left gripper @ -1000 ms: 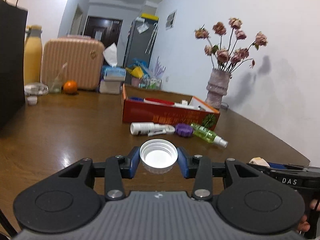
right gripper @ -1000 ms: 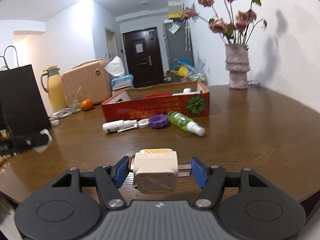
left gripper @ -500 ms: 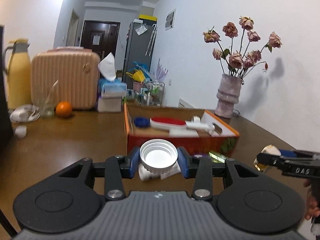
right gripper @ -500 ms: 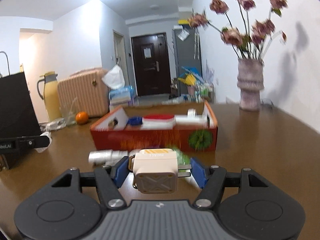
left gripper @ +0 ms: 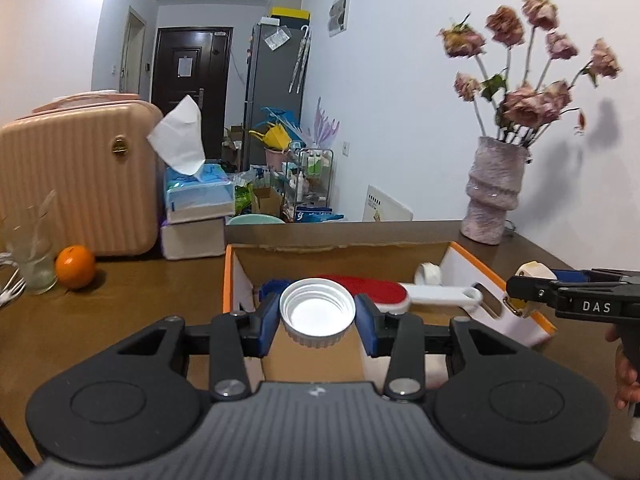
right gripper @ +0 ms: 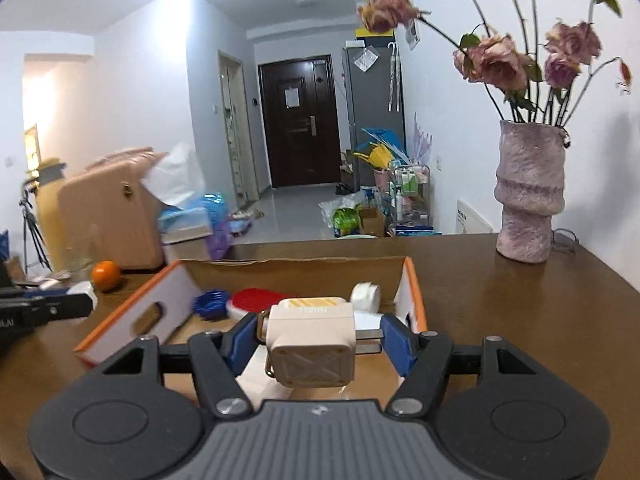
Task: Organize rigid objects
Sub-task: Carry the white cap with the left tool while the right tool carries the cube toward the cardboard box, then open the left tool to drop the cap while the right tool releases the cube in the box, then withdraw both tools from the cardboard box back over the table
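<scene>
My left gripper [left gripper: 317, 318] is shut on a white screw cap [left gripper: 317, 312] and holds it above the near end of the orange-rimmed cardboard box [left gripper: 227, 276]. My right gripper [right gripper: 319, 342] is shut on a cream cube-shaped charger plug [right gripper: 311, 346], also above the box [right gripper: 412, 284]. Inside the box lie a red and white brush [left gripper: 400, 294], a blue item [right gripper: 210, 303] and a white tape roll [right gripper: 366, 296]. The right gripper also shows at the right edge of the left wrist view [left gripper: 532, 286].
A rough pink vase [right gripper: 528, 196] with dried roses stands on the brown table [right gripper: 520, 320] at the far right. A pink suitcase [left gripper: 76, 184], tissue box [left gripper: 198, 196], glass [left gripper: 30, 256] and orange [left gripper: 75, 266] stand at the left.
Both grippers have moved forward from the near table to above the open box, each still holding its object. The bottles and purple lid in front of the box have dropped out of view.
</scene>
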The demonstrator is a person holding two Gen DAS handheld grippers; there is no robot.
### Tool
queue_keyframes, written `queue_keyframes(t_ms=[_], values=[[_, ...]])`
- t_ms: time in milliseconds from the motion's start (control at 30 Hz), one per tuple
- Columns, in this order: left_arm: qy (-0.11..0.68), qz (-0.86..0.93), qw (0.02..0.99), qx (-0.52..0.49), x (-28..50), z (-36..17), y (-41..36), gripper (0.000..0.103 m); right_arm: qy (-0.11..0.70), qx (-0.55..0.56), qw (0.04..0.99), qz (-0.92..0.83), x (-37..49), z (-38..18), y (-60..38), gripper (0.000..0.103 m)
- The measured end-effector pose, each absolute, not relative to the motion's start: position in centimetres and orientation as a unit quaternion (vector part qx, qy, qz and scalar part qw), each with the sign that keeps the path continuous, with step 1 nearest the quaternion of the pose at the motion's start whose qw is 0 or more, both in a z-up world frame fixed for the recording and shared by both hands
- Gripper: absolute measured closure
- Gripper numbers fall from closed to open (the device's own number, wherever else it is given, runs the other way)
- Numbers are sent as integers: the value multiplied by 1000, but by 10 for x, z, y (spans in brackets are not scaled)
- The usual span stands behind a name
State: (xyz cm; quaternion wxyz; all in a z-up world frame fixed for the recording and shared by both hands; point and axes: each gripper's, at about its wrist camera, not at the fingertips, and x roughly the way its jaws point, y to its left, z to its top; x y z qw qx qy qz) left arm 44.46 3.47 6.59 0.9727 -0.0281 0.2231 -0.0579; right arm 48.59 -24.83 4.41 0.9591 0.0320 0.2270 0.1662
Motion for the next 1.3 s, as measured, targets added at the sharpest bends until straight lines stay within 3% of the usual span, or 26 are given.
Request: queue_keyframes(t_ms=[267,300,333,367,433,500,667,1033,1300], values=[[253,-63,965,3,527,40,27,61,248,10,955,163,560,22,-235,38],[258,-62,964,8,532,33,26,55,250,6,954,165,565,17,-233,38],[263,-60,963,20,536,27,24,39,256,1,953,163,569,11,-230,37],[264,-56,962,35,539,22,22,34,263,-9,951,164,570,5,-227,37],[260,-50,963,40,538,20,22,32,263,-26,951,164,569,-4,-227,28],[258,-59,964,30,536,22,25,27,258,-16,954,150,568,-7,-231,26],[256,-49,965,36,534,19,23,27,258,49,953,152,569,-7,-247,26],[244,-48,968,31,511,31,29,22,214,8,967,137,554,-3,-236,23],[231,-37,972,29,456,67,50,20,191,3,968,161,518,35,-223,23]])
